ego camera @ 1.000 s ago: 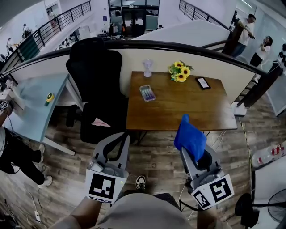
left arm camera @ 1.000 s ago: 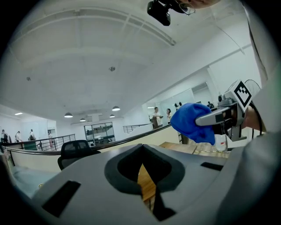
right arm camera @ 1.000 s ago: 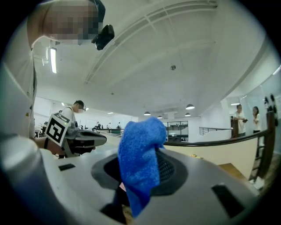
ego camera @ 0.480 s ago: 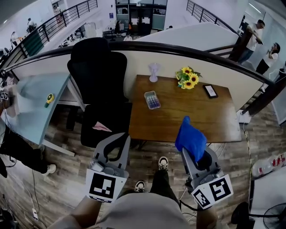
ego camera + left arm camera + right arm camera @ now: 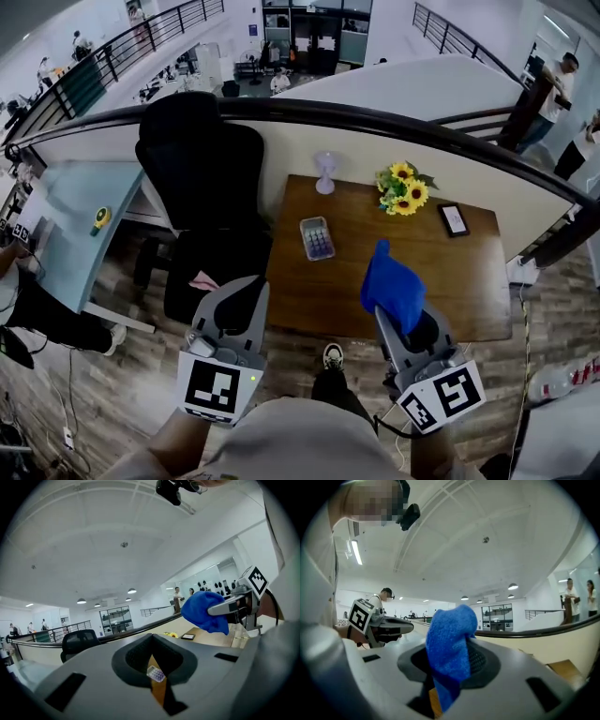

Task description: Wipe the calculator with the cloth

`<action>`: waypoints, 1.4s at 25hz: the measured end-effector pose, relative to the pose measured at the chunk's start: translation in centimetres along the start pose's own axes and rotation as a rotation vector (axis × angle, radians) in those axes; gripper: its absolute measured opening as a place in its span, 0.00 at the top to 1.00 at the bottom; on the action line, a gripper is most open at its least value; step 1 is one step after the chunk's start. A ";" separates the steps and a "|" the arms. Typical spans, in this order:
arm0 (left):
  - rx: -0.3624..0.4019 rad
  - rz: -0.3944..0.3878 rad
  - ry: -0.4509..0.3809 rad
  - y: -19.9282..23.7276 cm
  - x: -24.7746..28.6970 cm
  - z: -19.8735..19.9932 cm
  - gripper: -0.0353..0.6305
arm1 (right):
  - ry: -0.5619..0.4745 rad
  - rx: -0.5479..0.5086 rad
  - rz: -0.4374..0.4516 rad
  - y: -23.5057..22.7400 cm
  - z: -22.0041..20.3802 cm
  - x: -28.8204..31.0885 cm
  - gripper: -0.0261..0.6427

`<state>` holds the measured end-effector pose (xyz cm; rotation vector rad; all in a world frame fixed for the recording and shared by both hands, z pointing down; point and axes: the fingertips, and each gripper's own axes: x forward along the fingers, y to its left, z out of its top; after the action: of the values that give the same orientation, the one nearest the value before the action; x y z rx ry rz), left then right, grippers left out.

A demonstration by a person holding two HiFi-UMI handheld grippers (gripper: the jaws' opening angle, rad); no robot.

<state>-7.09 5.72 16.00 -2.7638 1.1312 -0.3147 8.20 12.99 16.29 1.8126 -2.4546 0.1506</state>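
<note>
Calculator-wiping set, listed left to right.

1. Left gripper (image 5: 242, 292): jaws drawn together with nothing between them, held low before the person, short of the table (image 5: 469, 281). Judged a spare hand, free to steady the calculator once the wiping begins.
2. Calculator (image 5: 317, 238): flat on the wooden table's left half, near the middle of its depth. It is untouched and well apart from both grippers.
3. Cloth (image 5: 394, 286): blue, bunched, standing up out of the jaws over the table's near edge. Judged gripped at one end so the loose bulk can serve as a wiping pad.
4. Right gripper (image 5: 405, 323): clamped on the cloth.

Note on item 2: the long axis runs from near to far, its far end leaning slightly left. The pale end lies toward the far edge, the keys nearer the person.
</note>
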 end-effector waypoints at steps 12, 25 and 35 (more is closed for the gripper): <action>-0.018 0.139 0.090 0.3 11.6 0.5 0.94 | 0.038 0.011 0.172 -11.7 -0.2 8.5 0.76; -0.034 0.230 0.176 -0.5 17.3 -0.9 0.94 | 0.070 0.033 0.274 -18.5 -2.0 13.6 0.76; -0.039 0.186 0.241 0.8 19.4 -3.7 0.94 | 0.143 0.059 0.280 -18.4 -4.6 16.6 0.76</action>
<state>4.98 -8.68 22.12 -2.6796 1.4524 -0.6211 20.95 -7.54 23.49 1.4128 -2.6106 0.3604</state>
